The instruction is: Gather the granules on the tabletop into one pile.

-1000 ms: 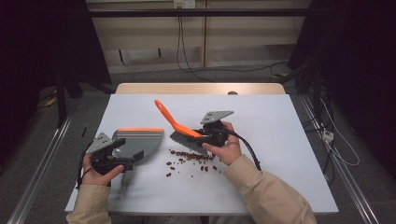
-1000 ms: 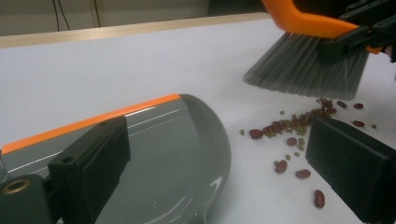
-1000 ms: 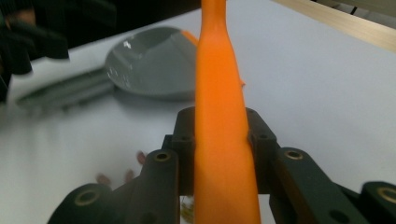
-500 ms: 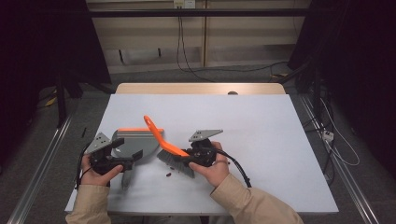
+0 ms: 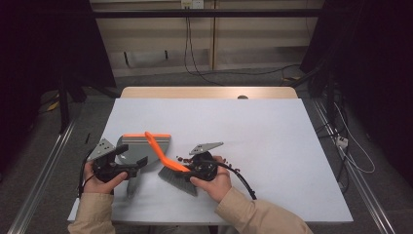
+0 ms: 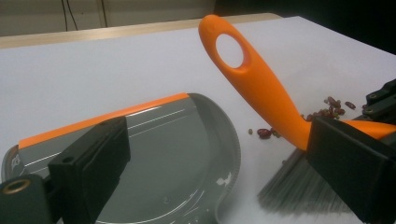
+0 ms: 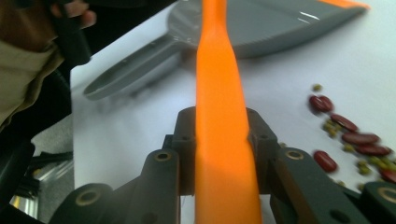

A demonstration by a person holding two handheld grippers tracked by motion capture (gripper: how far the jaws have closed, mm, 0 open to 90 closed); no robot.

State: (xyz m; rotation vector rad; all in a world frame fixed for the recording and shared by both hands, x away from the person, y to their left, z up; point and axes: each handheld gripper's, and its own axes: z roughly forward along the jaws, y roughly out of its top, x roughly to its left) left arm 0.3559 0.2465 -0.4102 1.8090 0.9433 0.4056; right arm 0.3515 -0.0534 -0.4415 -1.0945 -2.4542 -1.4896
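Observation:
A grey dustpan (image 5: 139,146) with an orange lip lies flat on the white table (image 5: 272,146), its handle (image 5: 131,187) pointing toward the person. My left gripper (image 5: 132,156) stands open over the pan's near part; in the left gripper view the pan (image 6: 177,149) lies between the wide-apart jaws, untouched on the right side. My right gripper (image 5: 192,169) is shut on the orange handle of a brush (image 5: 163,158), whose grey bristles (image 5: 178,178) rest on the table just right of the pan. Red and small green beans (image 5: 182,158) lie scattered behind the bristles.
The table's near edge (image 5: 195,214) runs close below both hands. A cable (image 5: 243,183) trails right from the right gripper. In the right gripper view, beans (image 7: 345,130) lie to the right of the brush handle (image 7: 222,93), and the dustpan (image 7: 280,23) lies beyond.
My right gripper has carried the brush left and down toward the dustpan, and its handle now leans over the pan. The left gripper and the dustpan have stayed put.

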